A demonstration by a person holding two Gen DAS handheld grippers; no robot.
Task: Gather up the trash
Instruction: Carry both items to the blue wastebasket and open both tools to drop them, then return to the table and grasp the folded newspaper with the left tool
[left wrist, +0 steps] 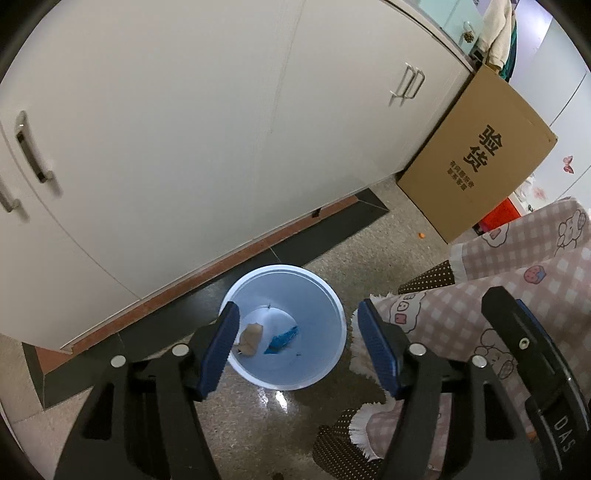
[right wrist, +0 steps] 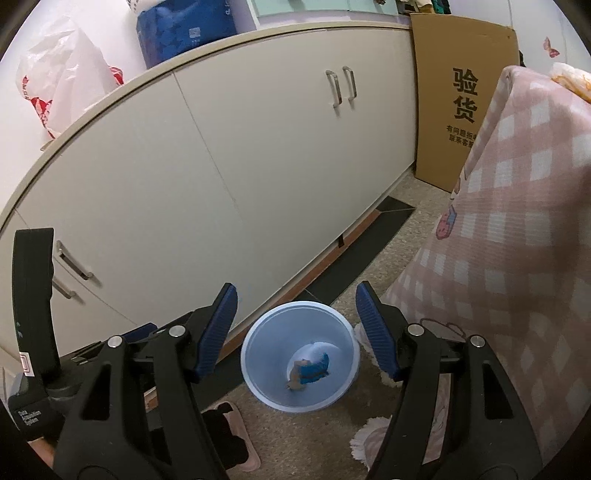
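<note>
- the left gripper (left wrist: 297, 334) hangs above a pale blue waste bin (left wrist: 325, 295) on the speckled floor, its blue-padded jaws spread wide with nothing between them.
- inside the bin, at the bottom, lie two bits of trash: a crumpled tan scrap (left wrist: 251, 338) and a blue wrapper (left wrist: 282, 339), close together; in the left wrist view the two lie just apart.
- the right gripper (right wrist: 297, 326) is also held over the same bin (right wrist: 258, 354), jaws wide apart and empty.
- in the right wrist view the blue wrapper (right wrist: 314, 367) lies partly over the tan scrap (right wrist: 295, 380) at the bin's floor.
- the bin stands just in front of a long white cabinet (left wrist: 184, 129) with metal bar handles, near its reddish-brown plinth.
- to the right of the bin hangs a pink checked cloth (right wrist: 517, 240) with cartoon prints, reaching almost to the floor; a fringed cloth edge (left wrist: 360, 354) lies just beside the bin.
- a flat cardboard box (left wrist: 476, 158) with black chinese print leans against the far end of the cabinet.
- on the cabinet top, in the right wrist view, sit a white plastic bag (right wrist: 62, 74) with red print and a dark blue package (right wrist: 184, 29).
- part of the left gripper's black body shows at the lower left of the right wrist view.
</note>
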